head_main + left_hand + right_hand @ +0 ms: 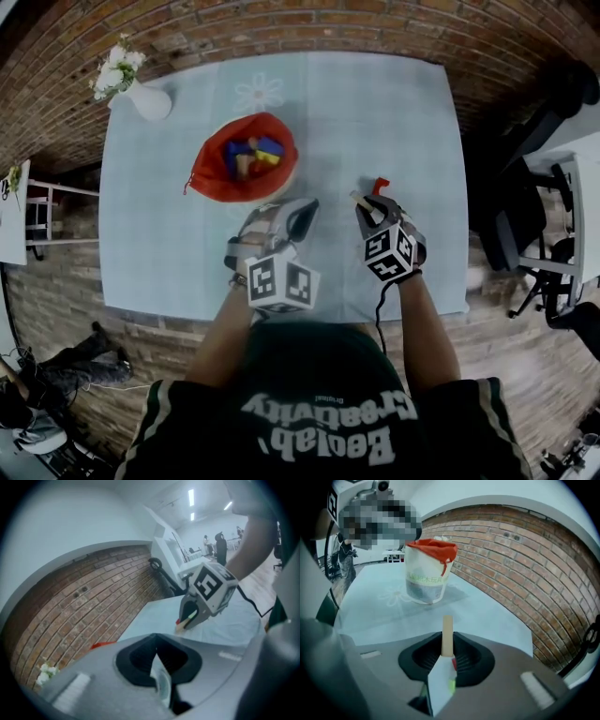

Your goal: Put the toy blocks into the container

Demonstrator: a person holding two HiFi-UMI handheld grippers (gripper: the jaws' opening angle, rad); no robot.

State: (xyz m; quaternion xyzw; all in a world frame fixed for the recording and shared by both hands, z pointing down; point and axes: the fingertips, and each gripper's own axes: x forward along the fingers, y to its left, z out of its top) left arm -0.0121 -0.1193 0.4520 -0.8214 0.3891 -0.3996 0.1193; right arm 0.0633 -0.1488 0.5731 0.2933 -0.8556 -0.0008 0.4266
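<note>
Toy blocks in blue, yellow and wood tones lie inside the container, a clear tub lined with a red bag. It stands on the pale blue bench, left of centre in the head view. One more pale wooden block, long and narrow, is outside the tub. It is clamped between the fingers of the right gripper and sticks out past their tips, toward the tub in the upper middle of the right gripper view. A small red piece shows just beside the block, between the same fingers. What it belongs to cannot be told.

In the head view the right gripper is right of centre, well apart from the tub. The left gripper is just left of it, nearer the tub. The left gripper's fingers are pressed together with nothing between them.

A white vase of flowers stands at the bench's upper left corner.
</note>
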